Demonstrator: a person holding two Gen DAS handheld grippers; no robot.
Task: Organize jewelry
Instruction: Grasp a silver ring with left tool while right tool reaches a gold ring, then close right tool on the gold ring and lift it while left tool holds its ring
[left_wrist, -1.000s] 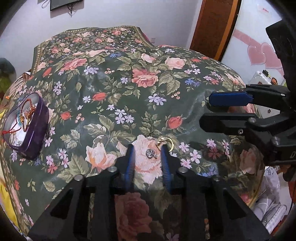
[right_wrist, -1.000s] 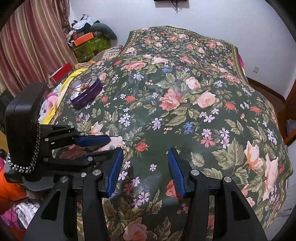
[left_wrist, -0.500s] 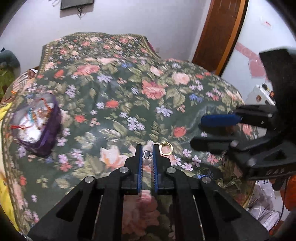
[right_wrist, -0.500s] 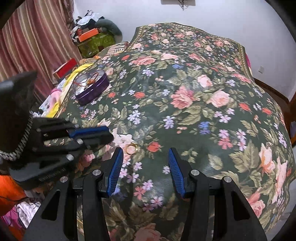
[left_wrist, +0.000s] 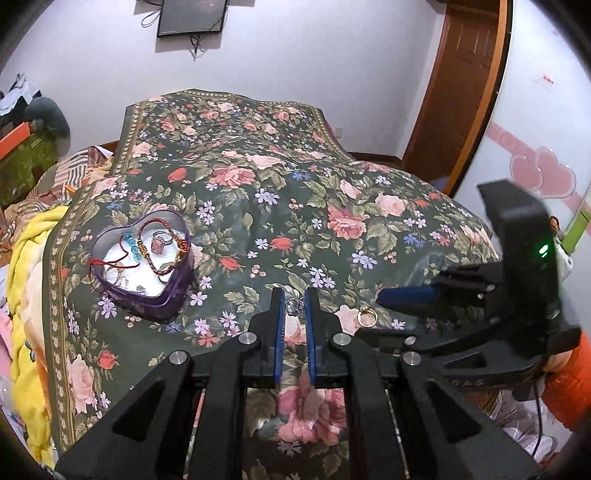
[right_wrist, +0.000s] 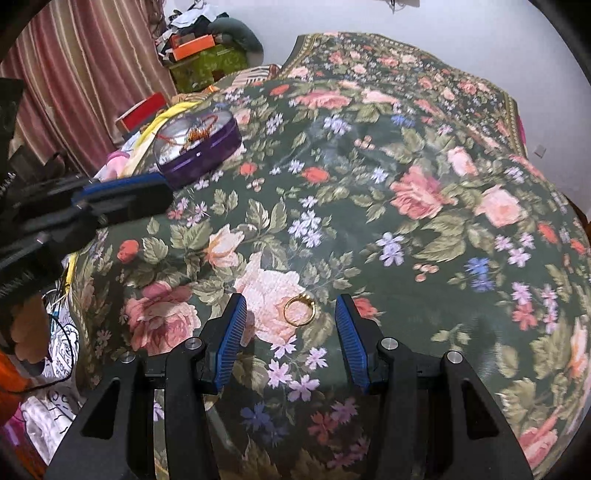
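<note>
On the floral bedspread (left_wrist: 258, 192), left tongs (left_wrist: 294, 306) pinch a silver charm (left_wrist: 294, 306); right tongs (right_wrist: 291, 314) gape around a gold ring (right_wrist: 299, 311).

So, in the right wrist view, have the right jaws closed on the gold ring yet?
No: the gold ring lies flat on the bedspread between the right gripper's open jaws, clear of both.

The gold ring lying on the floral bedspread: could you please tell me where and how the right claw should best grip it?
Grip the gold ring across its thin band, descending from above with the open right claw straddling it. It lies flat on the soft bedspread, with its small setting at the far edge, so pinch the plain sides.
</note>
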